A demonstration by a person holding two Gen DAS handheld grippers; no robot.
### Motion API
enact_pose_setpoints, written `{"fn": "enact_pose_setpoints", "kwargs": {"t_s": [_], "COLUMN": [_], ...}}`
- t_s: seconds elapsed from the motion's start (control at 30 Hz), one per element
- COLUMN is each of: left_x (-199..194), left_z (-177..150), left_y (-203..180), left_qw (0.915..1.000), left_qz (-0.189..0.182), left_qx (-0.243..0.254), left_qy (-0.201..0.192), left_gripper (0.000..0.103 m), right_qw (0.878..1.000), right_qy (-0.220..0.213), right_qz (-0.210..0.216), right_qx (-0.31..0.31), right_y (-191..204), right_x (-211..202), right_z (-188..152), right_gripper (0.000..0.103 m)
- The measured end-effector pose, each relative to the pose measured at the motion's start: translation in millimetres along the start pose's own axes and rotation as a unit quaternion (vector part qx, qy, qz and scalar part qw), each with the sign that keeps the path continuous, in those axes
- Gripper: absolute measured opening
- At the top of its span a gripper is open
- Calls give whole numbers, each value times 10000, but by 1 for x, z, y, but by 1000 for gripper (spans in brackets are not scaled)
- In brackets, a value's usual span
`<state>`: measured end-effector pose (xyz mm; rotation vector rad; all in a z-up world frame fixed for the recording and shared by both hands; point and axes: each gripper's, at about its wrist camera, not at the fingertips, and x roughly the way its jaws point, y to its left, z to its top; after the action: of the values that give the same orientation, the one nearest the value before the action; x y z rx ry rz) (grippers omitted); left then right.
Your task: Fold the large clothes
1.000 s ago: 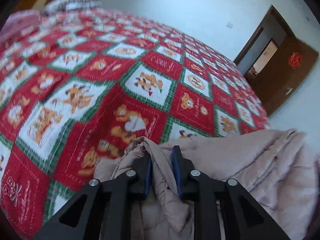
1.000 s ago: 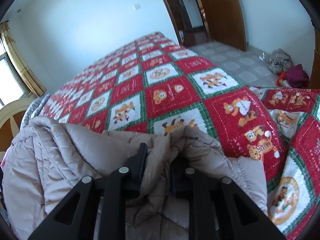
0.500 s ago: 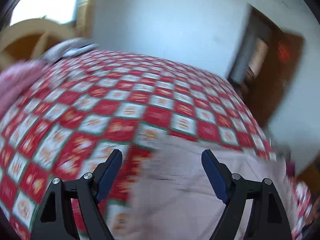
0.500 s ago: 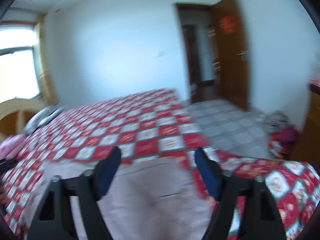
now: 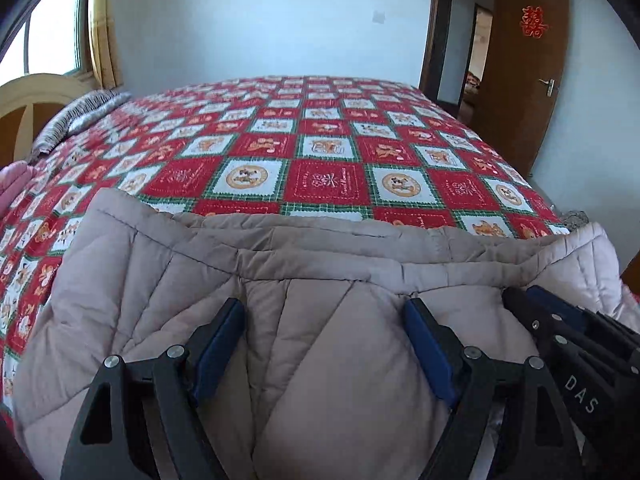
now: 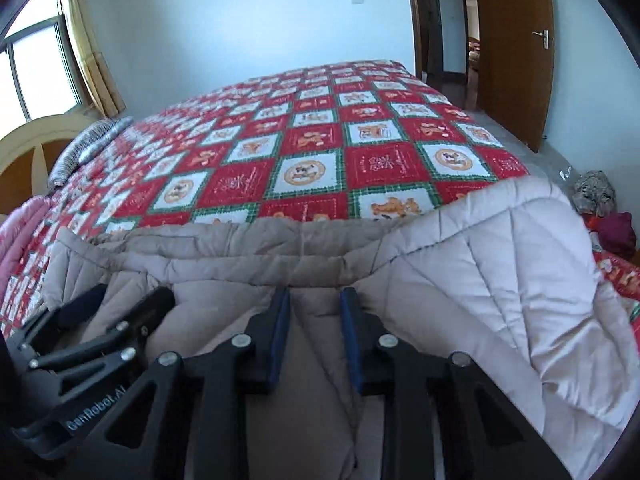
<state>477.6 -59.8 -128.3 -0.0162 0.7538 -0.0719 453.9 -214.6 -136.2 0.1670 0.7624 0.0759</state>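
Note:
A beige quilted coat (image 5: 320, 260) (image 6: 480, 280) lies folded across the near edge of the bed, its folded edge running from side to side. My left gripper (image 5: 324, 312) (image 6: 128, 296) hangs open and wide over the coat's middle, and nothing is pinched between its blue pads (image 5: 424, 344). My right gripper (image 6: 316, 298) (image 5: 532, 300) sits just to its right. Its jaws are closing to a narrow gap, and coat fabric fills the space between the pads (image 6: 280, 332).
A red, white and green checked bedspread (image 5: 328, 176) (image 6: 380, 160) covers the bed beyond the coat. A pink garment (image 6: 20, 232) and a striped pillow (image 5: 80, 116) lie at the left by the headboard. A brown door (image 5: 524, 80) stands open; clothes (image 6: 596, 196) lie on the floor.
Both grippers let go of the bunched coat edge and opened. They swung back over the now flattened, folded coat. The right one has since narrowed again on the fabric.

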Motion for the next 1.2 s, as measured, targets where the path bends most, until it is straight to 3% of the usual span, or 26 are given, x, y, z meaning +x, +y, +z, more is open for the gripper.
{"fn": "enact_pose_setpoints", "kwargs": {"t_s": [0.17, 0.33, 0.47, 0.53, 0.73, 0.97, 1.07, 1.17, 1.2], "left_x": [5, 19, 24, 26, 26, 25, 16, -35, -56], "left_z": [-12, -12, -14, -13, -14, -14, -12, -18, -22], "left_y": [-11, -13, -16, -17, -18, -20, -13, 17, 28], "left_qw": [9984, 9980, 9967, 9966, 9961, 9950, 9973, 9997, 9998], "left_qz": [489, 564, 708, 724, 763, 853, 552, -135, -164], "left_qx": [178, 264, 385, 396, 436, 507, 415, -24, -93], "left_qy": [-228, -56, 32, 53, 62, 73, 246, 188, 67], "left_gripper": [84, 85, 86, 86, 86, 86, 85, 85, 85], "right_qw": [9985, 9985, 9995, 9993, 9991, 9982, 9981, 9981, 9982], "right_qy": [25, 103, -201, -135, -205, -257, -242, -243, -244], "right_qz": [-362, -364, -198, -316, -344, -532, -559, -561, -552], "right_qx": [-417, -383, -159, -176, 121, 39, 17, 12, 4], "right_y": [16, 13, 8, 7, -7, -6, -5, -5, -5], "right_x": [13, 14, -30, -43, -31, -17, -17, -16, -16], "right_z": [-7, -5, -13, -24, -43, -45, -45, -46, -45], "right_gripper": [27, 26, 20, 17, 12, 10, 10, 10, 10]}}
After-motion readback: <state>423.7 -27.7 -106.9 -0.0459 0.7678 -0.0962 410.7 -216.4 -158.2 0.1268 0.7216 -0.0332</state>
